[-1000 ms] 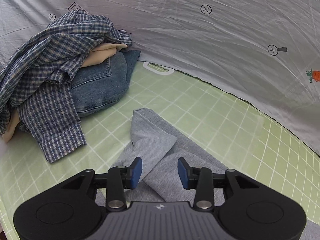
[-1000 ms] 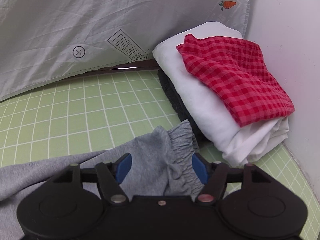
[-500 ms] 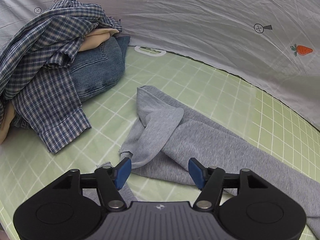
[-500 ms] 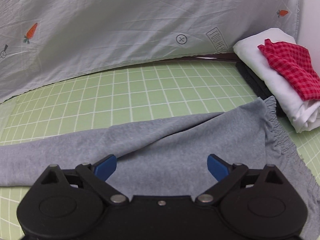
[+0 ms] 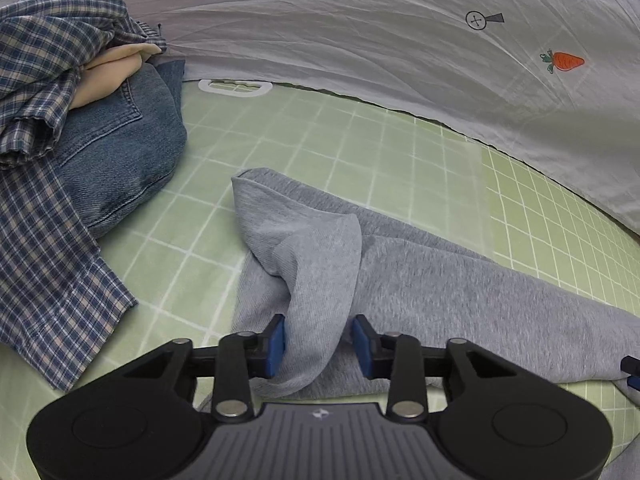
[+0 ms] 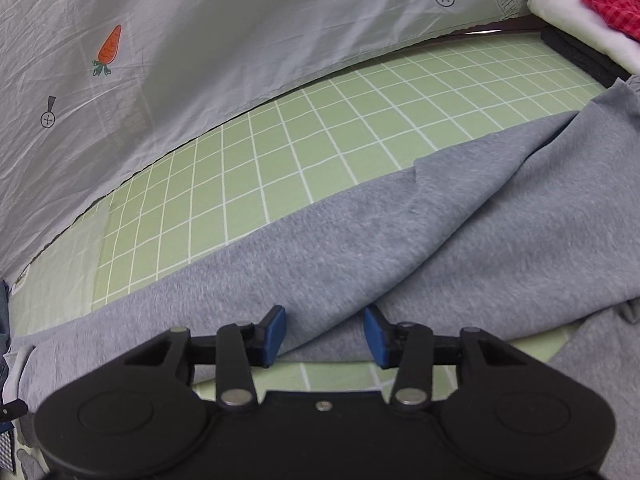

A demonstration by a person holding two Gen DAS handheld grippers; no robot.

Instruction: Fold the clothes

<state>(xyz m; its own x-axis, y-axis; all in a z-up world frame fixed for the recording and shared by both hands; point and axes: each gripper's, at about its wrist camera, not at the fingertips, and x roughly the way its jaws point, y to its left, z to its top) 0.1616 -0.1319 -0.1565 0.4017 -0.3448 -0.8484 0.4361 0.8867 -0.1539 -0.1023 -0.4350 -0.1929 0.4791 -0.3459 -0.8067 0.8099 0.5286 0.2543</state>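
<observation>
1. Grey sweatpants (image 5: 440,280) lie stretched across the green gridded mat (image 5: 320,136), in front of the pale sheet (image 5: 360,20).
2. Left gripper (image 5: 318,344) is closing: a folded leg end sits between its blue pads, the left pad touching cloth, the right one just clear.
3. Right gripper (image 6: 325,334) is closing too, pads apart over the pants' near edge.
4. Plaid shirt (image 5: 36,160) and jeans (image 5: 120,148) are heaped left; folded white cloth (image 6: 580,20) is stacked far right.

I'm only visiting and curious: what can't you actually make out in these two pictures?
- Left view: peach garment, mostly buried under the plaid shirt.
- Right view: folded stack, cut off by the frame's corner.
- Both views: grey sweatpants, near edge hidden behind the grippers.
</observation>
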